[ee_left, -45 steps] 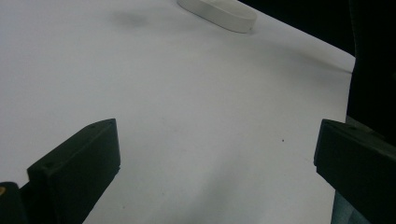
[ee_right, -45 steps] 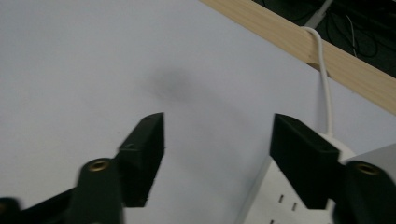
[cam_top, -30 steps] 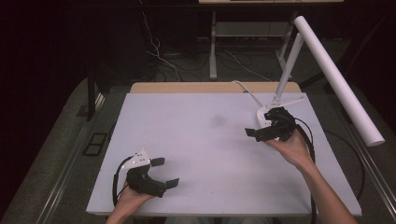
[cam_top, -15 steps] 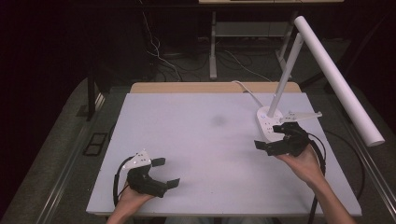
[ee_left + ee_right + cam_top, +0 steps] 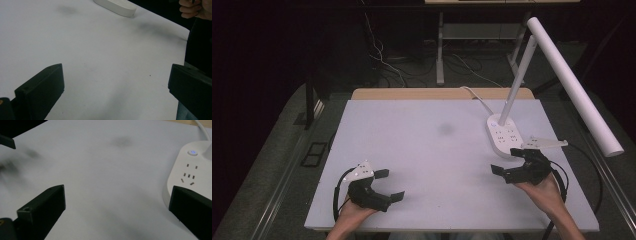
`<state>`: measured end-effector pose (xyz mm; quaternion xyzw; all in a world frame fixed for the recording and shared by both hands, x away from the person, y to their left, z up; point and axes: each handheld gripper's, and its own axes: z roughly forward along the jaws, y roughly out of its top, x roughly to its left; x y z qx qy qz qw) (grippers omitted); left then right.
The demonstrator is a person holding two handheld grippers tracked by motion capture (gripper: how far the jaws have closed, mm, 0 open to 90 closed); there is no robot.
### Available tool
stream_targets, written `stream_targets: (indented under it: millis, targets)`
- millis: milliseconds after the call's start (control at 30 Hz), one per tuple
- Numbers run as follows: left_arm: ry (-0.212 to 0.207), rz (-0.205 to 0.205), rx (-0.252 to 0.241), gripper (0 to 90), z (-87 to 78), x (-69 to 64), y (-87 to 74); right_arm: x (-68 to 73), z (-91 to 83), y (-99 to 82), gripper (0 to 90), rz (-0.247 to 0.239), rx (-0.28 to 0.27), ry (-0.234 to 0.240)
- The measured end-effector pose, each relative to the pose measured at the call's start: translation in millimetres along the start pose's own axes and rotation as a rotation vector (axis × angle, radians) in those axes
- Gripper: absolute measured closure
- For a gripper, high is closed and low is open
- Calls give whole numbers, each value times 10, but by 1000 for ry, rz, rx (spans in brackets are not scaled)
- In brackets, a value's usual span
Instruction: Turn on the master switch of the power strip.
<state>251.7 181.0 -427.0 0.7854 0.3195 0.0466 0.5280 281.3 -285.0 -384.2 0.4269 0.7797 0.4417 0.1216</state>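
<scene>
A white desk lamp stands at the right of the white table (image 5: 422, 150); its flat base (image 5: 503, 135) carries several sockets and a lit blue button (image 5: 192, 152). Its long tube head (image 5: 574, 85) reaches out over the right edge. My right gripper (image 5: 507, 161) hovers just in front of that base, open, with nothing between its wide-spread jaws. In the right gripper view the base (image 5: 192, 172) lies beside the right jaw. Near the front left edge my left gripper (image 5: 391, 185) rests open and empty. From the left gripper view the base (image 5: 115, 5) is far off.
A white cable (image 5: 474, 97) runs from the lamp base to the table's far wooden edge (image 5: 437, 93). A faint dark smudge (image 5: 445, 130) marks the middle of the table. Dark floor with cables and a desk leg (image 5: 440, 45) lies beyond.
My right gripper has drawn back from the lamp base toward the near edge, staying open. The left gripper has not moved.
</scene>
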Motion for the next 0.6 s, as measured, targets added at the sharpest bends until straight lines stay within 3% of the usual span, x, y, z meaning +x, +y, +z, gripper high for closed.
stream_targets:
  millis: [267,600]
  targets:
    - [0,1,-1,0,2,-3,-1,31,-31,-246,2,14,-48,-15]
    - [-2,5,5,0,11,-3,2,70,-44,-482,1,17,-54,-16]
